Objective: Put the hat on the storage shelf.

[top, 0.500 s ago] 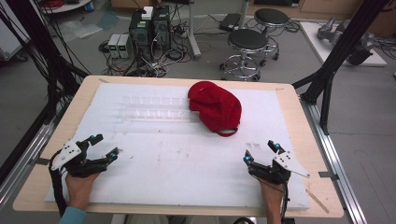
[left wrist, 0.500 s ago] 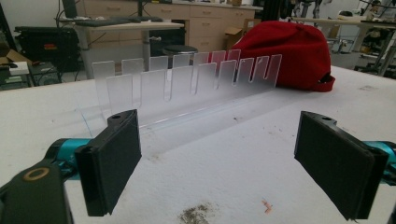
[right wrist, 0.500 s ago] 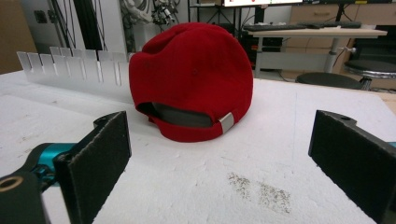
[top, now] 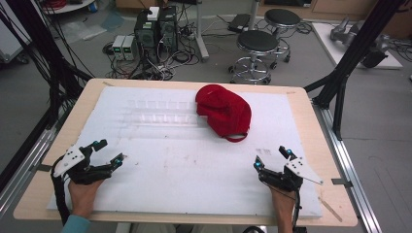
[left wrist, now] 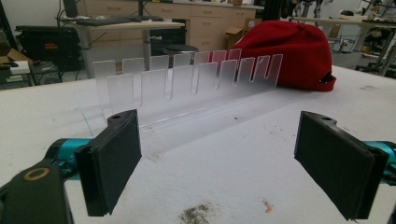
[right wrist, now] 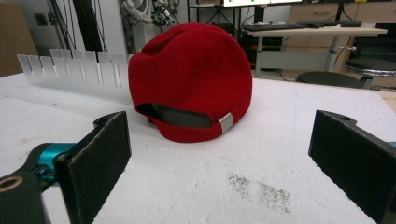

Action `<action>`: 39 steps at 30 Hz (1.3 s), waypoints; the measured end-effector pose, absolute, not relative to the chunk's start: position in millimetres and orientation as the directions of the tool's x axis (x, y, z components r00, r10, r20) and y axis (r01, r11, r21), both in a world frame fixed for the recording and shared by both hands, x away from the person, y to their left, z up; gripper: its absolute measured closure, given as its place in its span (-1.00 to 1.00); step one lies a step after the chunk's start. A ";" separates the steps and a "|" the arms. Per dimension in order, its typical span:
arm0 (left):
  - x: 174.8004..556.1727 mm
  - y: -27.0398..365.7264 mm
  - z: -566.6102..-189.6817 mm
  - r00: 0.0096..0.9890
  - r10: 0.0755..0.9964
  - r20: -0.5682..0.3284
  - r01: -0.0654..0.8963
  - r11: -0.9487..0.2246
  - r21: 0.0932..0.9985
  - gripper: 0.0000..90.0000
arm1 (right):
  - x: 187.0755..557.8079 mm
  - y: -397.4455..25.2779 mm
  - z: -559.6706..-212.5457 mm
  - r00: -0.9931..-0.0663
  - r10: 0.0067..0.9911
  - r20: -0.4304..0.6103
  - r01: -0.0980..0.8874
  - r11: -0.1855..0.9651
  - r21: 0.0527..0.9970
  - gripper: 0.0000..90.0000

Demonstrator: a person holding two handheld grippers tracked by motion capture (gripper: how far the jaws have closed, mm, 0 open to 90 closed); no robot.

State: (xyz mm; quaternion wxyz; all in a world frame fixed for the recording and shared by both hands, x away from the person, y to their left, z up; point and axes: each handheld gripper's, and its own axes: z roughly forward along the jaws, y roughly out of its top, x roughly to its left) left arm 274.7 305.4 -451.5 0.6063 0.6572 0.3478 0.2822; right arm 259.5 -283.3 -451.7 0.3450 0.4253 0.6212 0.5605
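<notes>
The red cap (top: 224, 111) sits far right of centre on the worktop (top: 170, 160), touching the clear slotted rack (left wrist: 187, 84). Both the left gripper (top: 111, 153) and right gripper (top: 269, 158) rest near, jaws apart. I'd take the cap's back strap (right wrist: 196, 130) with the right.

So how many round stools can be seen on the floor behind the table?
2. One stool stands just beyond the table's far edge, above the red cap; the other stool is farther back, to its right.
</notes>
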 end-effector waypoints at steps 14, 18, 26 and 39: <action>274.9 306.1 -451.5 0.602 0.797 -0.056 0.116 -0.018 0.993 -0.67 | 261.4 -280.9 -450.9 -0.394 0.918 0.030 0.159 0.036 0.987 -0.90; 274.9 306.0 -451.5 0.600 0.798 -0.058 0.117 -0.015 0.993 -0.67 | 265.3 -279.2 -449.6 -0.387 0.922 0.025 0.191 0.054 0.980 -0.90; 274.9 306.2 -451.4 0.599 0.799 -0.058 0.118 -0.016 0.993 -0.67 | 274.1 -277.5 -446.3 -0.393 0.918 0.056 0.275 0.059 0.959 -0.93; 275.3 306.7 -451.5 0.597 0.800 -0.067 0.123 -0.009 0.992 -0.67 | 301.3 -261.0 -406.3 -0.468 0.883 0.044 0.285 0.104 0.953 -0.93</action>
